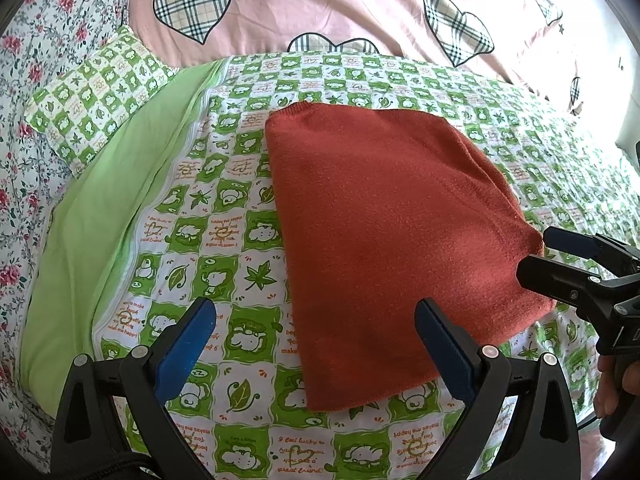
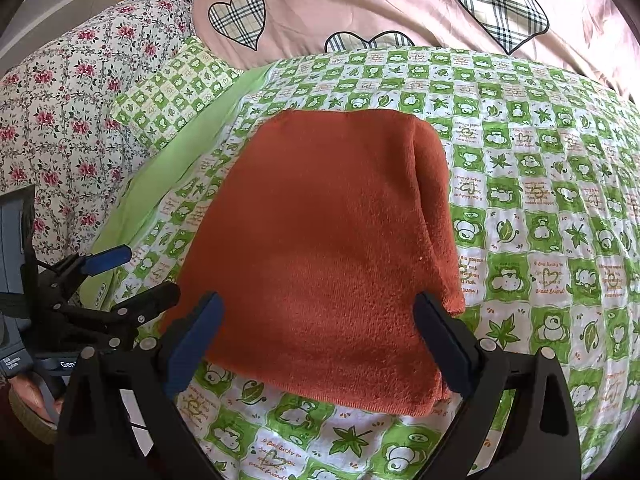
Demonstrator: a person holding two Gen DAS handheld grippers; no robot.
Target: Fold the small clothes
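A rust-orange knit garment [image 1: 396, 232] lies folded into a flat block on the green checked quilt [image 1: 224, 208]. It also shows in the right wrist view [image 2: 320, 248]. My left gripper [image 1: 316, 344] is open and empty, hovering over the garment's near left edge. My right gripper [image 2: 318, 340] is open and empty, with its fingers spread above the garment's near end. The right gripper also shows at the right of the left wrist view [image 1: 548, 248], beside the garment's right corner. The left gripper shows at the left of the right wrist view [image 2: 140, 276].
A small green checked pillow [image 1: 100, 96] lies at the far left on a plain green sheet [image 1: 108, 208]. A pink duvet with plaid hearts [image 1: 320, 4] lies behind. A floral sheet [image 1: 24, 80] covers the left side.
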